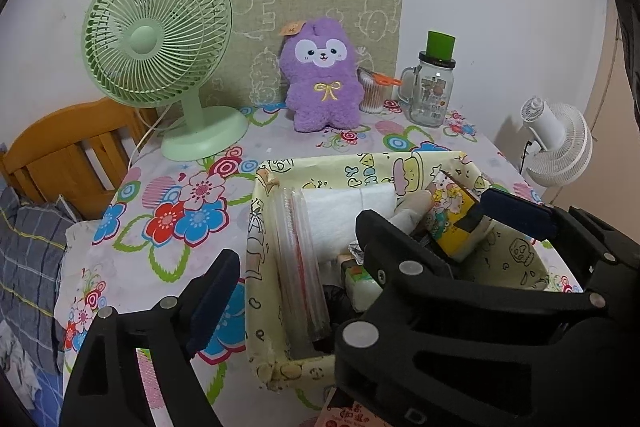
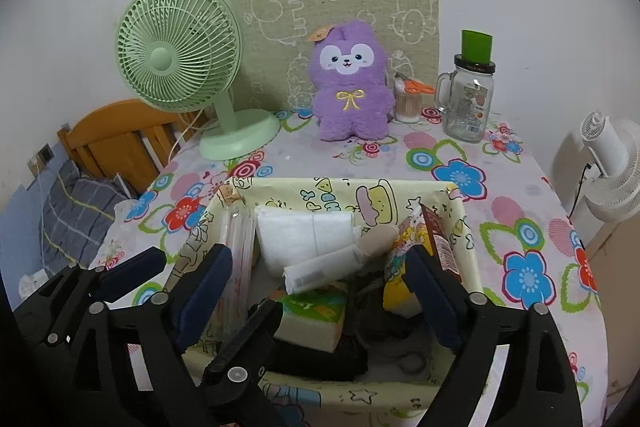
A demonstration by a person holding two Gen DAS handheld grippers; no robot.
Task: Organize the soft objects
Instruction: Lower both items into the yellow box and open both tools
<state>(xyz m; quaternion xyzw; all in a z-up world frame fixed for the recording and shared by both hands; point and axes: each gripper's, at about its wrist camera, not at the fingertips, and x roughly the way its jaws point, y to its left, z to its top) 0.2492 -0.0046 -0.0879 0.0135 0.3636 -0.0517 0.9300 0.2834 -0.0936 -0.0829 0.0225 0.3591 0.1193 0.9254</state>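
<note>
Premises: a home bedroom. Evidence: wooden bed frame (image 1: 60, 151) with checked bedding (image 1: 28, 247), floral-clothed table (image 2: 532, 227) against wall, green desk fan (image 1: 160, 43), purple plush toy (image 1: 320, 83).

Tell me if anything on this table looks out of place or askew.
Orange scissors lie across the top of the cotton swab tub, and a white roll sits tilted atop the cluttered basket.

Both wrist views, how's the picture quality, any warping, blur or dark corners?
Left wrist view: strong fisheye bend, black corners, the green fan leans inward; plush toy sharp. Right wrist view: same curved edges and dark rim; flat, even light, soft shadows; glass jar shows small highlights only.
</note>
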